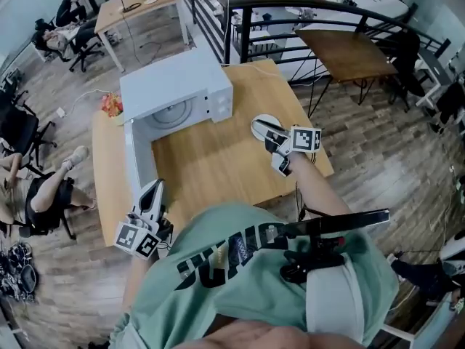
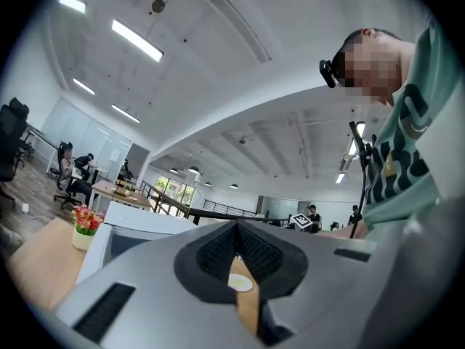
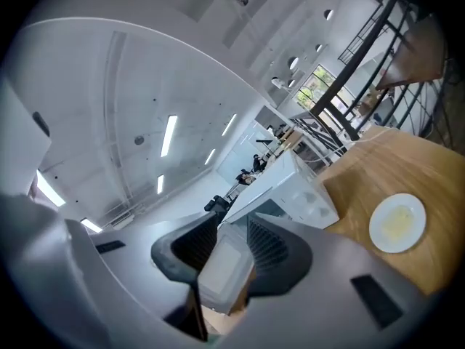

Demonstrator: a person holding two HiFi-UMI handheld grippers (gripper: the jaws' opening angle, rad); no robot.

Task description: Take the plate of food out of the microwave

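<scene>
The white microwave [image 1: 178, 86] stands at the back of the wooden table [image 1: 218, 166] with its door [image 1: 138, 158] swung open to the left. The white plate of yellowish food [image 1: 258, 126] lies on the table to the microwave's right, outside it. My right gripper [image 1: 270, 138] hovers just over the plate's near edge, jaws apart and empty. In the right gripper view the plate [image 3: 397, 222] lies off to the right, and the microwave door [image 3: 221, 271] shows through that gripper's [image 3: 231, 227] gap. My left gripper [image 1: 149, 203] is by the door's near end, fingertips together, nothing held [image 2: 235, 231].
A small vase of flowers [image 1: 111, 106] stands left of the microwave. A black railing [image 1: 290, 9] runs behind the table, with other desks [image 1: 349, 49] beyond it. People sit on office chairs at the left [image 1: 43, 195]. The table's near edge is right at my body.
</scene>
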